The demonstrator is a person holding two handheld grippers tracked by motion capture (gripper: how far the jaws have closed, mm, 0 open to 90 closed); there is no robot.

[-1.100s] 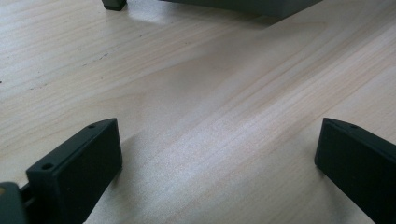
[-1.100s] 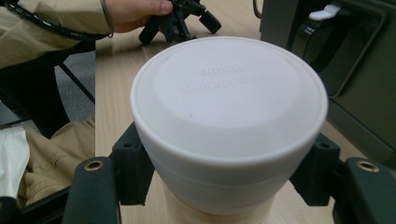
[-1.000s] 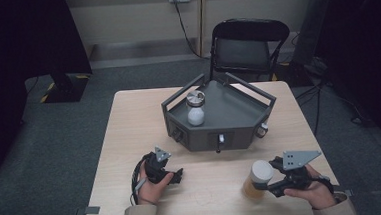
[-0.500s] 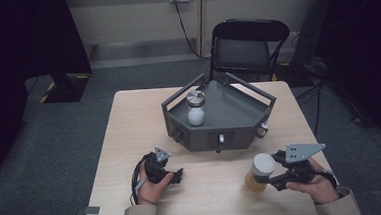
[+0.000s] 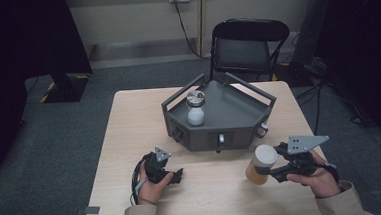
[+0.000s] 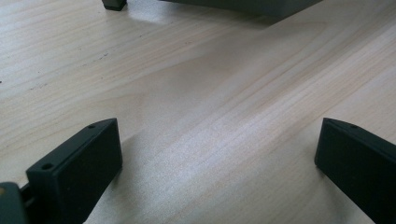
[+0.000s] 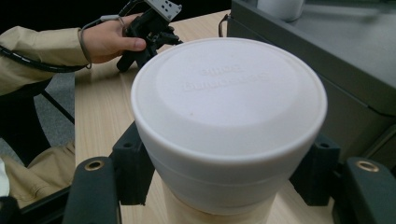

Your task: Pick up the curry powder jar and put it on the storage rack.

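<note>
High view shows a jar (image 5: 260,165) with a broad white lid and a pale amber body, tilted a little and held off the wooden table (image 5: 130,136) near its front right. From the right gripper view the lid (image 7: 229,107) is a smooth white cap with faint raised lettering that cannot be read. The right gripper (image 5: 270,169) has its jaws closed on the jar just under the lid, one on either side. The left gripper (image 5: 176,175) rests low on the table at front left, its jaws spread wide with nothing between them but bare wood. Behind both stands a dark grey tray (image 5: 238,104) with raised rails, holding a second jar (image 5: 195,107) with a metal lid. A black folding chair (image 5: 247,46) stands beyond the table.
</note>
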